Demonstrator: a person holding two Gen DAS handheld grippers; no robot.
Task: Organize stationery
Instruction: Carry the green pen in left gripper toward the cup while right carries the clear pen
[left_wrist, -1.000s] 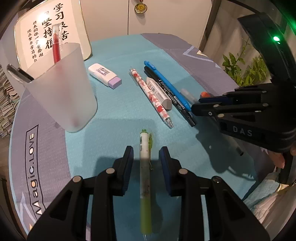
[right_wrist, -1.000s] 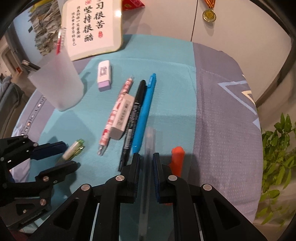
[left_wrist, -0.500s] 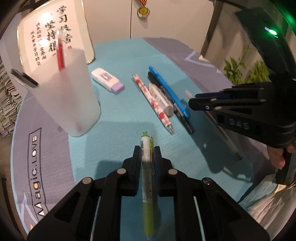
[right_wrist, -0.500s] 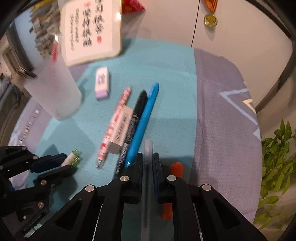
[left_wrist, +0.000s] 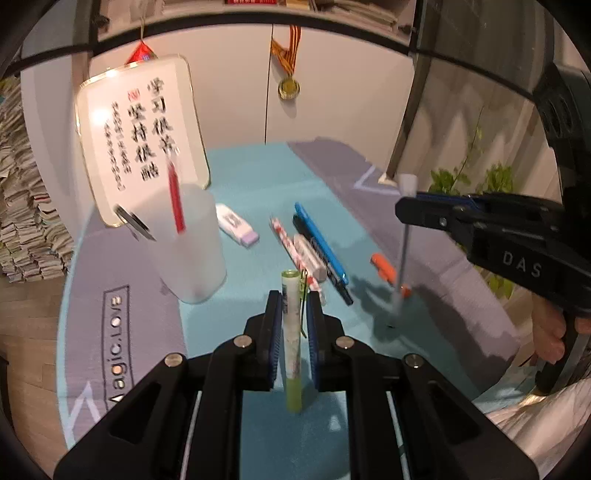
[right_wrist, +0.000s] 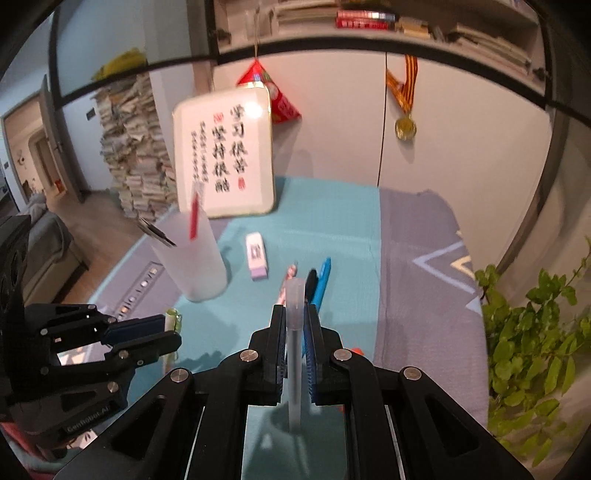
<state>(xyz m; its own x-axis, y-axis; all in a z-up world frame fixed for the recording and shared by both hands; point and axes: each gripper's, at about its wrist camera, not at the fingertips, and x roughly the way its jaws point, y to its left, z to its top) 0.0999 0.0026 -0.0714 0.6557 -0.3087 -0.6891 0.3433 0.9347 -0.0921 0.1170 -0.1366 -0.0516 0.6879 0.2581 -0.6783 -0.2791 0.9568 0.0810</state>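
In the left wrist view my left gripper (left_wrist: 293, 297) is shut on a green pen (left_wrist: 290, 332), held above the teal mat (left_wrist: 258, 177). My right gripper (right_wrist: 295, 310) is shut on a clear pen (right_wrist: 295, 332), also off the mat. It shows in the left wrist view too, the right gripper (left_wrist: 406, 210) carrying the clear pen (left_wrist: 404, 236). A frosted cup (left_wrist: 188, 243) at the left holds a red pen (left_wrist: 175, 199). On the mat lie a purple-ended eraser (left_wrist: 236, 225), a pink patterned pen (left_wrist: 284, 236), a white eraser (left_wrist: 310, 258), a black pen (left_wrist: 325, 266), a blue pen (left_wrist: 317, 236) and an orange cap (left_wrist: 384, 266).
A framed calligraphy board (left_wrist: 144, 140) leans behind the cup. A medal (left_wrist: 289, 86) hangs on the wall at the back. A green plant (right_wrist: 535, 332) stands off the table's right edge. Stacked papers (left_wrist: 22, 221) rise at the left.
The left jaws closed on the green pen. Both grippers then rose off the mat with their pens, and the views tilted up toward the wall.
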